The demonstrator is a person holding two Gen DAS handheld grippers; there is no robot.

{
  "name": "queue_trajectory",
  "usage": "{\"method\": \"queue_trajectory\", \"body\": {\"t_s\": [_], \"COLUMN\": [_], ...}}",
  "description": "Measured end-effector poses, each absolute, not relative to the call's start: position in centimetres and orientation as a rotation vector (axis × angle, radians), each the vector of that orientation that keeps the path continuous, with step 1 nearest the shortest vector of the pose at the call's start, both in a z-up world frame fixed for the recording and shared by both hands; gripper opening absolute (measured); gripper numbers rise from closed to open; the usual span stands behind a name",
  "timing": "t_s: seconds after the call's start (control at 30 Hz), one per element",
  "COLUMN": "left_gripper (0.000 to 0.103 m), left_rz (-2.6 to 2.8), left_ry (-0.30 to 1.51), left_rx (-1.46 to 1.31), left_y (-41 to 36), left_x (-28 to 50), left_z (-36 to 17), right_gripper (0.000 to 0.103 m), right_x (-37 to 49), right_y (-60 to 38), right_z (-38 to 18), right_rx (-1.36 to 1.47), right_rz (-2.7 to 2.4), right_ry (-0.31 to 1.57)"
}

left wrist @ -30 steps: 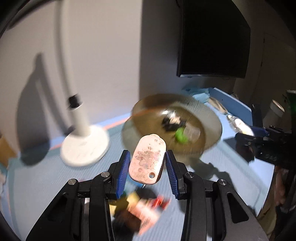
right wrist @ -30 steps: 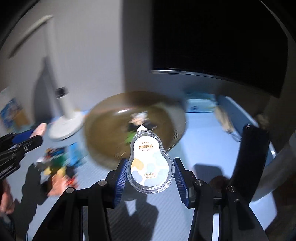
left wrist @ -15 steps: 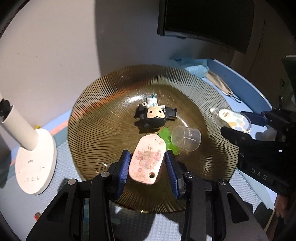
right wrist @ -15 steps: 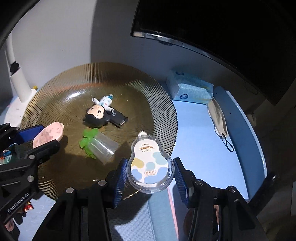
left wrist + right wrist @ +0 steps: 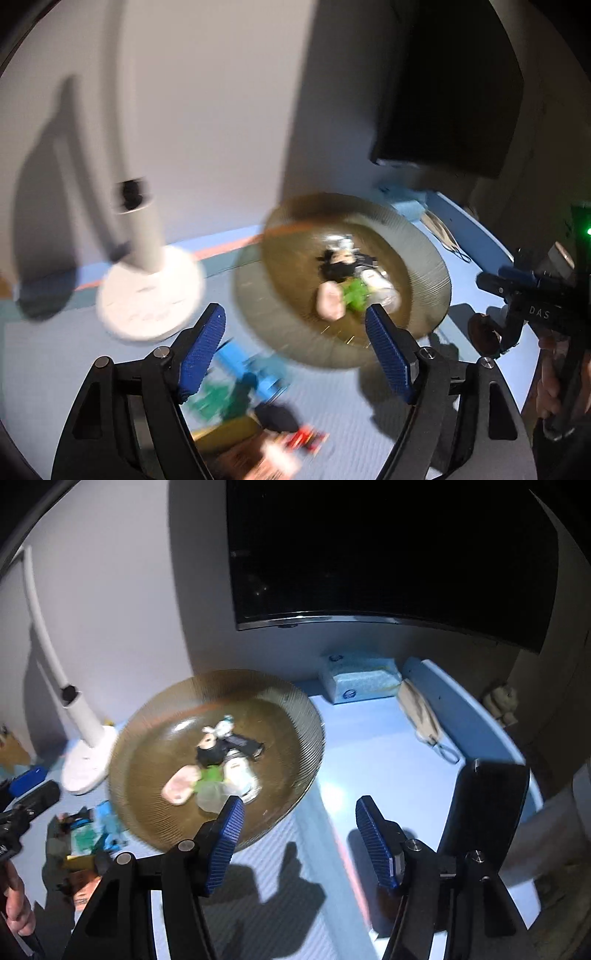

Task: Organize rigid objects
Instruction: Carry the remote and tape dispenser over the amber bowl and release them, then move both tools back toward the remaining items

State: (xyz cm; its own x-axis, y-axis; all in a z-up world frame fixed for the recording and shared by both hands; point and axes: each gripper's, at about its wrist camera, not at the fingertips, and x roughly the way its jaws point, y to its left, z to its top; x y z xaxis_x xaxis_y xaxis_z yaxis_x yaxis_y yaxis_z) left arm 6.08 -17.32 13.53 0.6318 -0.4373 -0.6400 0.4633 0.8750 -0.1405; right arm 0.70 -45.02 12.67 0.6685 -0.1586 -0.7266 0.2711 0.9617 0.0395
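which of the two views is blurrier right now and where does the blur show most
Left wrist view: the blurrier one, the ribbed plate, lamp base and toys near the bottom edge smeared, only the left gripper sharp. Right wrist view: milder, plate rim streaked, monitor and tissue box fairly crisp.

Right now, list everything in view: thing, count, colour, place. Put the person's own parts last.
Plate: one, amber ribbed glass, on blue table.
Pink tag: one, in plate, left.
Figurine: one, black-haired, plate centre.
Green toy: one, in plate.
Clear cup: one, in plate, front.
Correction tape: one, white, in plate, right.
Lamp: one, white, left of plate.
Tissue pack: one, blue, behind plate.
Monitor: one, black, on wall.
Small toys: several, blurred, front left.
Left gripper: blue pads, open, empty.
Right gripper: blue pads, open, empty.
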Motion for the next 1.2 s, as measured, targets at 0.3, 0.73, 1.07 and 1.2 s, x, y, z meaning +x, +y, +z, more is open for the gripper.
{"method": "queue_trajectory", "body": {"t_s": [0.3,0.73,1.07,1.2], "left_gripper": [0.077,0.077,0.080,0.080], "left_rz": [-0.309,-0.119,-0.151,-0.162], "left_ry": [0.723,0.886,0.878,0.876], "left_rx": [-0.096,-0.165,-0.059,-0.086], "left_y": [-4.4,1.8,0.1,0.5], "left_x": [-0.3,-1.8,-1.9,-1.8], "left_z": [12.0,1.5,1.5,1.5], "right_gripper": [0.065,0.066,0.077,0.078], "right_x": [-2.4,-2.4,-2.0,-2.0], "right_y": [-39.3,-31.4,-32.1,-31.4], "right_z": [9.9,1.2,0.3,0.4], "right_rx": [0.235,0.214,0.238,0.204], "right_rz": [-0.060,0.130,0.105,0.118], "right_ry": [0.831,0.856,0.869,0.874]}}
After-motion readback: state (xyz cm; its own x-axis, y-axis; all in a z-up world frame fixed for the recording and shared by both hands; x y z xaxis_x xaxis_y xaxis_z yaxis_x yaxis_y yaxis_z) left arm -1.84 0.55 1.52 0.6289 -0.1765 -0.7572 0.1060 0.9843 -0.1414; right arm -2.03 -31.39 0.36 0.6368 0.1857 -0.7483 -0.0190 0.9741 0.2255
